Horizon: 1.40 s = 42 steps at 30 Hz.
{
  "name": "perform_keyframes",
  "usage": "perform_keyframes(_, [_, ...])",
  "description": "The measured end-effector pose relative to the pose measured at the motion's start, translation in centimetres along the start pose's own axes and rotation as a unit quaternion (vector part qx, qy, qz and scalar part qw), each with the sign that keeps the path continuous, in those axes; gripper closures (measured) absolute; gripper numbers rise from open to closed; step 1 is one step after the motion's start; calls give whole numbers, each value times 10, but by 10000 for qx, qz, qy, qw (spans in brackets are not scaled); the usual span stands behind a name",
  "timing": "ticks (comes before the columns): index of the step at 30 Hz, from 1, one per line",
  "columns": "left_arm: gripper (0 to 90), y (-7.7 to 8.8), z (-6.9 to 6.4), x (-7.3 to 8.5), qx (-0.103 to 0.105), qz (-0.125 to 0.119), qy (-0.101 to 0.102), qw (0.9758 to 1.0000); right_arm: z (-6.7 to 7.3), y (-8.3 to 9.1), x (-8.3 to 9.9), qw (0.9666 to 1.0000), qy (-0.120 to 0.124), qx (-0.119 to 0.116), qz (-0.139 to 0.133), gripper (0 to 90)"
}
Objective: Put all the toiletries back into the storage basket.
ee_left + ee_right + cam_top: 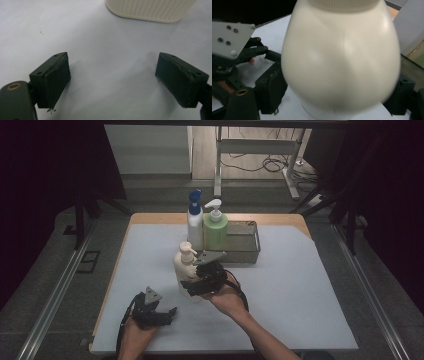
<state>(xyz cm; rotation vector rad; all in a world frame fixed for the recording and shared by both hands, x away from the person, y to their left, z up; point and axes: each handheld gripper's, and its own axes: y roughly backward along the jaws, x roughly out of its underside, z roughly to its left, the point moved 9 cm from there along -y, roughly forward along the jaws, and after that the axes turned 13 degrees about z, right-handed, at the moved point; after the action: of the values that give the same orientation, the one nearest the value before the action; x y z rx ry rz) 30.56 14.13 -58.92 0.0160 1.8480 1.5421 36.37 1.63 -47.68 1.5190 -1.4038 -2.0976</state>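
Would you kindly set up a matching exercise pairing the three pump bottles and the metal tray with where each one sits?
1. cream bottle
2. green bottle
3. blue-capped bottle
4. metal tray

a. behind the cream bottle, left of the green one
b. farthest right
c. between the right claw's jaws
d. against the tray's left end

Pairs: 1-c, 2-d, 3-a, 4-b

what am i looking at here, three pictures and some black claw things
A person sits at a table and holds a hand-held gripper in each hand. The high view looks down from above; the other two come from cameras riding on each gripper. The right gripper has its jaws around a cream pump bottle, which looms close in its own view; whether the pads press yet is unclear. The left gripper rests open on the table, holding nothing. Behind stand a blue-capped bottle, a green bottle and a metal tray.
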Motion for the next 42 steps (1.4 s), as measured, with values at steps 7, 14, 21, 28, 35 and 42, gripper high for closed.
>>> perform_keyframes(7, [122,0,0,0,-7,-3,-2,10000,0,-5,-7,9999,-16,160,-9,307])
perform_keyframes(14, [122,0,0,0,-6,-4,0,10000,-2,-4,-6,9998,25,205,40,352])
perform_keyframes(21, [123,0,0,0,-5,1,-6,10000,1,-1,-4,9998,131,88,78,362])
perform_keyframes(28, [122,0,0,0,0,-10,15,10000,2,6,-3,9997,197,123,125,364])
perform_keyframes(35, [122,0,0,0,1,-2,6,10000,-2,15,0,9997,152,59,170,365])
perform_keyframes(42, [123,0,0,0,4,-8,10,10000,-8,26,2,9998,121,56,166,366])
